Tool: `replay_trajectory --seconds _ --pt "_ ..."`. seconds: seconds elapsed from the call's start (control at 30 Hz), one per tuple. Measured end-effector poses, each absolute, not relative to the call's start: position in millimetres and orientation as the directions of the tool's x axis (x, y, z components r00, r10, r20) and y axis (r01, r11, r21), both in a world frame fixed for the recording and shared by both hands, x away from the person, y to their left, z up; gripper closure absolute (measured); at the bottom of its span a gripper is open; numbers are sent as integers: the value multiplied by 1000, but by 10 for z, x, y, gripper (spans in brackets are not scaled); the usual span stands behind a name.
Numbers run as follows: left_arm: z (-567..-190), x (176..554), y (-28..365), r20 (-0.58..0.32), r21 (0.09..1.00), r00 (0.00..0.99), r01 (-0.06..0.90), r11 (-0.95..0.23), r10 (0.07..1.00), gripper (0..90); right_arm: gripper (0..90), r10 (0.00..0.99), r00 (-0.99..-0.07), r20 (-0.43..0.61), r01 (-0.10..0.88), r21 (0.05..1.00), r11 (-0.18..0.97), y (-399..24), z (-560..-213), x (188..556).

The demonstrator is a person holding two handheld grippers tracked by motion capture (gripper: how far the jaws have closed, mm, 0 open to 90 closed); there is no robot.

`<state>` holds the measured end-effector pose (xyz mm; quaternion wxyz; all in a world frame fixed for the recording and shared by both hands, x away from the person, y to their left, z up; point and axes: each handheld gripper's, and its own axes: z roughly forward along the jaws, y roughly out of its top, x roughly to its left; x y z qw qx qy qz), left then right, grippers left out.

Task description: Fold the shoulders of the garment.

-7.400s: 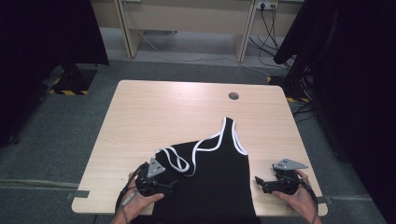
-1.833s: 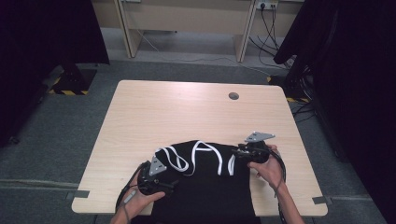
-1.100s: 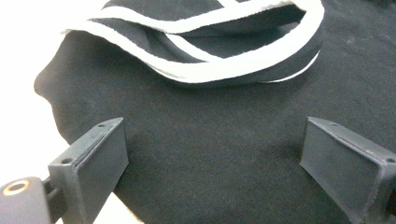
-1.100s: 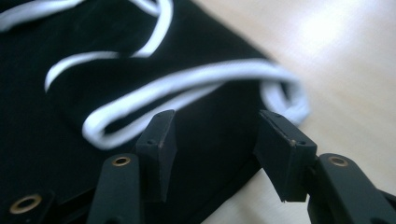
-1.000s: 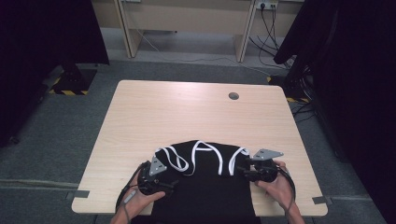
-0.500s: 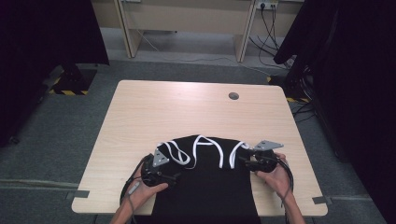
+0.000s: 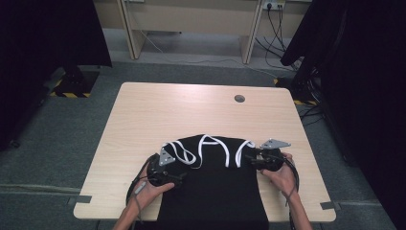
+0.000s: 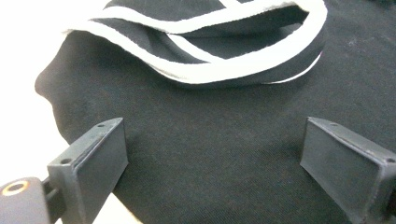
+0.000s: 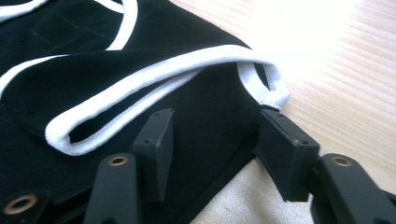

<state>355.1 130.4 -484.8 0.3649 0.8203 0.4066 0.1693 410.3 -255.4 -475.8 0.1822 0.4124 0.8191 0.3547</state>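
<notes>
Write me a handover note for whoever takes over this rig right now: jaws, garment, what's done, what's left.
Left gripper: jaws wide open over the black garment, nothing clamped; the left gripper view shows cloth below, not pinched.
Right gripper: jaws part open at the garment's right edge, just opening, cloth between them but not pressed.
Garment: black top with white trim, lying at the table's near edge, its lower part hanging over it. The strapped upper part is folded back toward the person, trim bunched across the fold.
Done: first fold of the top end.
Left, likely: straighten the trim, flatten the fold, fold again.
</notes>
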Motion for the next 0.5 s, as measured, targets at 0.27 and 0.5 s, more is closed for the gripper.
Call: replay_trajectory --seconds 0.27,0.5 --pt "-4848 3550 1304 -19 736 612 543 -403 791 66 250 836 -547 53 598 723 345 -2602 -4742 4065" --pt "-4848 3550 1304 -19 736 612 543 -403 790 65 212 842 -536 60 605 723 334 -2634 -4745 4025"
